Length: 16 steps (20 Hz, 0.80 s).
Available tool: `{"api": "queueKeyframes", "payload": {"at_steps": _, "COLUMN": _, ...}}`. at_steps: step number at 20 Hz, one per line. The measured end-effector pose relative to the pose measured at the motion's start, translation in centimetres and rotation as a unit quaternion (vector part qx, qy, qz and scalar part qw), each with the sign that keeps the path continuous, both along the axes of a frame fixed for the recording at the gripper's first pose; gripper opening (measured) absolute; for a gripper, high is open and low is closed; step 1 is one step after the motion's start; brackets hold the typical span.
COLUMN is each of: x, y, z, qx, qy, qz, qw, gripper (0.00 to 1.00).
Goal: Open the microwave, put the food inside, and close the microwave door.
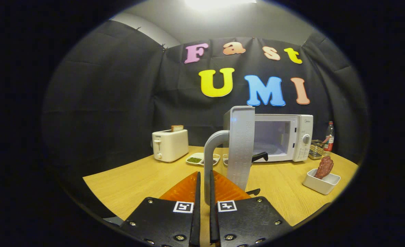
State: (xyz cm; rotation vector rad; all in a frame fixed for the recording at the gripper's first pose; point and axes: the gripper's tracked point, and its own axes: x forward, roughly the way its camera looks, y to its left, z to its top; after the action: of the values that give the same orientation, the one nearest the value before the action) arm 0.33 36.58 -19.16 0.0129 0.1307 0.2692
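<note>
The white microwave [291, 137] stands at the back of the wooden table [137, 181]. Its door [241, 147] is swung wide open toward me and shows nearly edge-on, so the lit cavity is visible behind it. The door's grey curved handle [212, 144] runs down between my fingers. My gripper [204, 173] is shut on that handle, one finger on each side. The food, a brown piece of meat [325, 167], leans in a small white square dish [320, 183] on the table, to the right of the door and in front of the microwave.
A white toaster [169, 144] with a slice of bread stands at the back left. Small dishes of greens [202, 159] lie between it and the door. A bottle [329, 137] and a wire rack [315, 150] sit right of the microwave.
</note>
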Motion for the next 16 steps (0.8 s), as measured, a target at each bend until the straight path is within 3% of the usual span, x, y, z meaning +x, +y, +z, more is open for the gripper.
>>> {"api": "queueKeyframes", "payload": {"at_steps": 2, "x": -1.6, "y": -0.6, "z": 1.6, "qx": 0.013, "qy": -0.014, "qz": 0.038, "qw": 0.999, "gripper": 0.13}}
{"api": "queueKeyframes", "payload": {"at_steps": 5, "x": -1.7, "y": -2.3, "z": 2.3, "qx": 0.027, "qy": -0.004, "qz": 0.079, "qw": 0.997, "gripper": 0.93}}
{"api": "queueKeyframes", "payload": {"at_steps": 6, "x": -1.7, "y": -3.6, "z": 2.6, "qx": 0.028, "qy": -0.004, "qz": 0.078, "qw": 0.997, "gripper": 0.99}}
{"api": "queueKeyframes", "payload": {"at_steps": 12, "x": 0.7, "y": -12.9, "z": 3.1, "qx": 0.020, "qy": -0.018, "qz": 0.032, "qw": 0.999, "gripper": 0.99}}
{"api": "queueKeyframes", "payload": {"at_steps": 16, "x": 2.8, "y": -20.7, "z": 3.7, "qx": 0.015, "qy": -0.030, "qz": -0.020, "qw": 0.999, "gripper": 0.99}}
